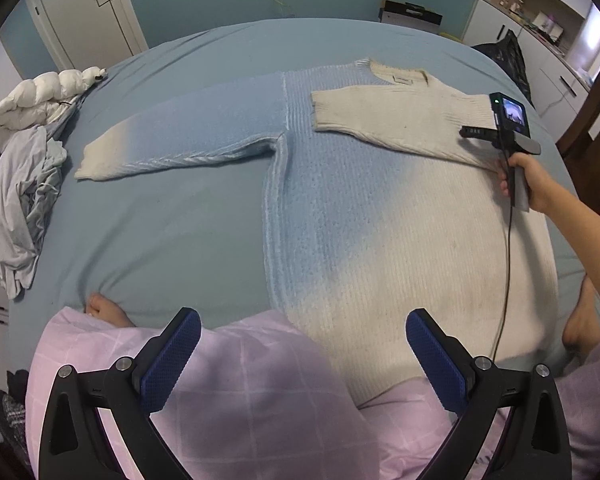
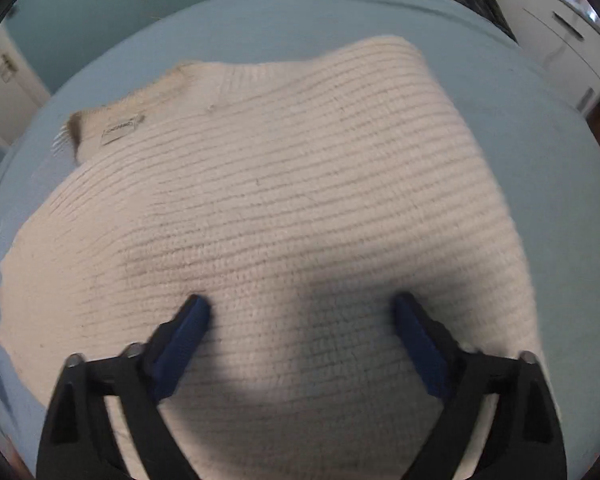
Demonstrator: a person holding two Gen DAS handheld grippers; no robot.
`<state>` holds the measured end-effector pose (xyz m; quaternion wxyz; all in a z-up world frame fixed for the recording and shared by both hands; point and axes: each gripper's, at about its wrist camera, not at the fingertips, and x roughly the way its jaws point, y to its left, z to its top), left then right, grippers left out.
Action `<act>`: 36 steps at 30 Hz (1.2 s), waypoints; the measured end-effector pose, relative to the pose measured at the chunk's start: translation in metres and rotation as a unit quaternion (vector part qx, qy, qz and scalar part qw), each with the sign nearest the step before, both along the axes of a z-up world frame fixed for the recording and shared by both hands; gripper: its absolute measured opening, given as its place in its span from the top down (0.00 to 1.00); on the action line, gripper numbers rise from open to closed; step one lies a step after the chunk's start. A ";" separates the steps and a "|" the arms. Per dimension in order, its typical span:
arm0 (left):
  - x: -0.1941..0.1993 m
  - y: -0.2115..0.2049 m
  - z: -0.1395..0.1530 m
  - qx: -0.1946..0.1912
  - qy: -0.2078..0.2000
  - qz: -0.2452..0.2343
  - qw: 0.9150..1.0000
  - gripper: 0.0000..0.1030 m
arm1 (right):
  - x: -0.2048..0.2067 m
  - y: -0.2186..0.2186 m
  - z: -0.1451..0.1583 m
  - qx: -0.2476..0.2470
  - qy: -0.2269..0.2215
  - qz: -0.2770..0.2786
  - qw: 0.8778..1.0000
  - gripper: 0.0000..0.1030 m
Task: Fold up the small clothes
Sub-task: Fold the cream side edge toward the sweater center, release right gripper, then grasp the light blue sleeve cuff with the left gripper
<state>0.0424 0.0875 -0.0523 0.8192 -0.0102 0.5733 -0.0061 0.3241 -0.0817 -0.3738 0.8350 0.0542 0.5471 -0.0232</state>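
Right claw (image 2: pixel 300 320) spread wide above sweater (image 2: pixel 292 184) (nothing gripped); left claw (image 1: pixel 303 344) likewise open.

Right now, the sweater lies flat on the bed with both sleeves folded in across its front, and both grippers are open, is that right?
Not quite. Only one sleeve is folded across the sweater; the other sleeve lies stretched out sideways on the bed, as the left wrist view shows. The rest holds: the left gripper and right gripper are both open.

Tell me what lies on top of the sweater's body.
The right sleeve is folded across the sweater chest, cuff toward the middle. The knit beneath that sleeve is covered; the left sleeve lies spread on the bedsheet.
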 end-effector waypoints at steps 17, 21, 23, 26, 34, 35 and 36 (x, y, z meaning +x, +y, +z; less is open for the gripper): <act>0.082 0.114 0.008 -0.030 0.027 0.047 0.998 0.00 | -0.244 0.068 0.324 -0.064 -0.003 0.152 0.986 0.06; 0.130 0.186 0.023 -0.044 0.007 0.139 0.989 0.00 | -0.298 0.063 0.357 -0.023 -0.018 0.160 0.987 0.06; 0.154 0.228 0.019 -0.051 0.003 0.195 0.979 0.00 | -0.318 0.057 0.342 0.011 -0.008 0.155 0.988 0.06; 0.180 0.279 -0.005 -0.058 0.010 0.265 0.962 0.00 | -0.314 0.057 0.292 0.047 0.023 0.142 0.989 0.06; 0.206 0.370 -0.140 -0.118 0.069 0.419 0.898 0.00 | -0.283 0.070 0.207 0.007 0.110 0.177 0.978 0.06; 0.208 0.378 -0.155 -0.127 0.071 0.434 0.889 0.00 | -0.276 0.067 0.195 0.007 0.113 0.179 0.977 0.06; 0.211 0.387 -0.170 -0.140 0.070 0.453 0.878 0.00 | -0.271 0.066 0.190 0.004 0.115 0.180 0.977 0.06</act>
